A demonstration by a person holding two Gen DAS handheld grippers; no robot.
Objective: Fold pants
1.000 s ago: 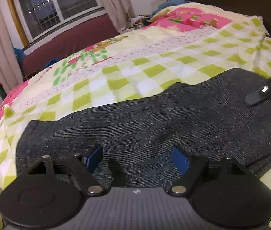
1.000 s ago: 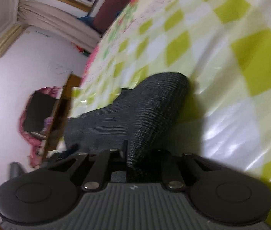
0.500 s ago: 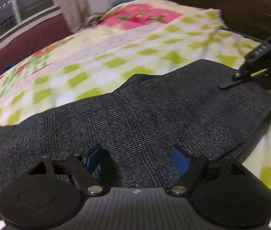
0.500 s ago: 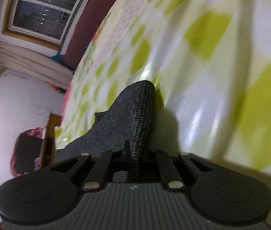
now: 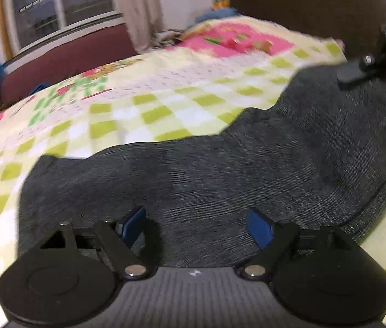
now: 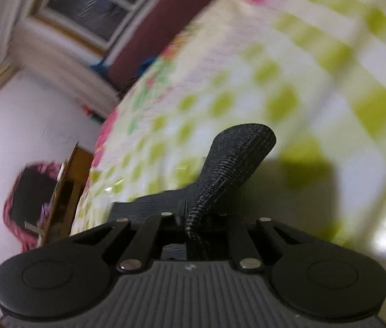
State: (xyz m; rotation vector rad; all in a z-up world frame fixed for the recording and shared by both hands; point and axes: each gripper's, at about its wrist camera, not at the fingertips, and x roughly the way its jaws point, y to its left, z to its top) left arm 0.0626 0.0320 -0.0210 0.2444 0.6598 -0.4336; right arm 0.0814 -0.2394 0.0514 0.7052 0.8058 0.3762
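Observation:
Dark grey pants lie across the bed on a green-checked bedspread. My left gripper is open, its blue pads just above the near part of the pants, holding nothing. My right gripper is shut on a fold of the pants and lifts it off the bed; that raised end also shows in the left wrist view at the upper right, with the right gripper on it.
A dark headboard stands at the far right of the bed. A window and a maroon bench lie beyond the bed. A wooden cabinet and a pink-rimmed basket stand beside the bed.
My right gripper has lifted its end of the pants higher off the bed. The pants have bunched and shifted. My left gripper stays open over the near part.

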